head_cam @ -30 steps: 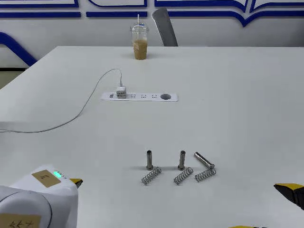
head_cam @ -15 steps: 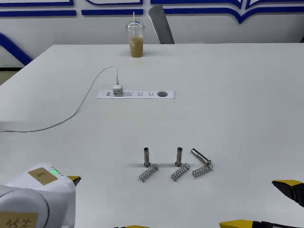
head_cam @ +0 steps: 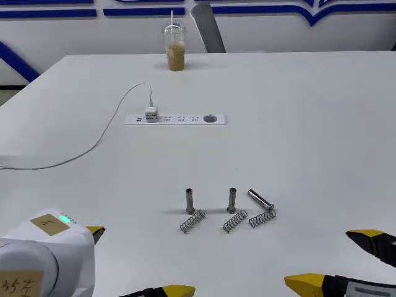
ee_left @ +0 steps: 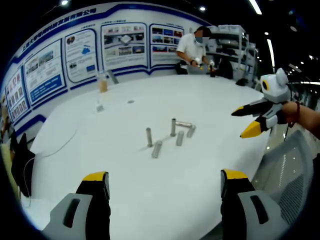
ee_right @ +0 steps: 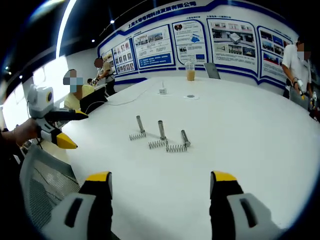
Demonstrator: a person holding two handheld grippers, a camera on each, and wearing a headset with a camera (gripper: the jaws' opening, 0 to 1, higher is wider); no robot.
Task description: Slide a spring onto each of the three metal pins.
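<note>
While the left gripper (head_cam: pixel 137 260) sits at the lower left of the head view and the right gripper (head_cam: pixel 332 260) at the lower right, each has its yellow-tipped jaws spread wide with nothing between them, well apart from the parts. Just below the middle of that view, on the white table (head_cam: pixel 297 142), two upright pins (head_cam: pixel 190 200) stand side by side, and a third pin (head_cam: pixel 260 199) lies on its side just to their right. Three springs (head_cam: pixel 235 220) lie flat in a row directly below the pins, one near each, none on a pin. Higher up, a white power strip (head_cam: pixel 175 119) carries a white charger (head_cam: pixel 151 113) whose cable (head_cam: pixel 93 145) trails to the left edge. A clear cup (head_cam: pixel 175 46) of brown drink stands near the top, beside a grey chair back (head_cam: pixel 207 28). A tan sticker (head_cam: pixel 48 224) on the left gripper's white body bears handwriting too small to read; a second sticker (head_cam: pixel 21 286) in the bottom left corner shows "55" and an unclear mark. Wall posters (ee_right: pixel 192 35) in the right gripper view carry print too small to read.
</note>
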